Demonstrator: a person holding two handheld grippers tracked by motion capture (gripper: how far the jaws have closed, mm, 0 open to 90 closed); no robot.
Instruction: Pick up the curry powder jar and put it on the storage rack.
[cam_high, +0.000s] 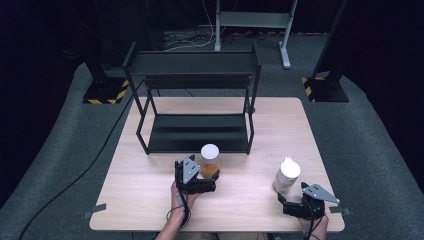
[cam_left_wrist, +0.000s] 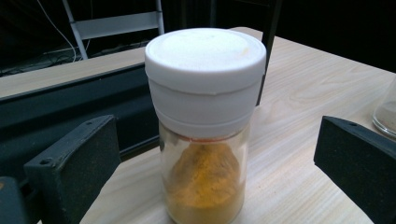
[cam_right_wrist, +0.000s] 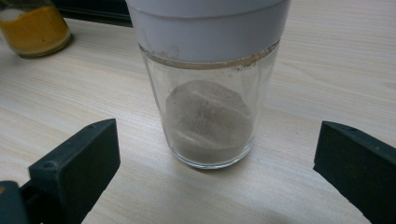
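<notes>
left gripper (cam_high: 206, 176): jaws spread wide, orange spice jar between them, pads clear of the glass on both sides
right gripper (cam_high: 286, 199): jaws spread wide, grey spice jar ahead between them, no contact
orange spice jar (cam_left_wrist: 205, 140): upright on the table (cam_high: 150, 200), long axis vertical, white cap (cam_left_wrist: 205, 60) up; sits just in front of the rack's lower shelf, near table centre
grey spice jar (cam_right_wrist: 210, 112): upright, long axis vertical, white cap on top; near the table's right edge, towards the front corner
rack (cam_high: 195, 65): black two-tier frame at the back half of the table; lower shelf edge just behind the orange jar
free room: bare wood between the two jars, well apart; wide bare area left of the left gripper; little margin right of the grey jar before the edge
front edge: both hands come in over it; right gripper close to the front-right corner
</notes>
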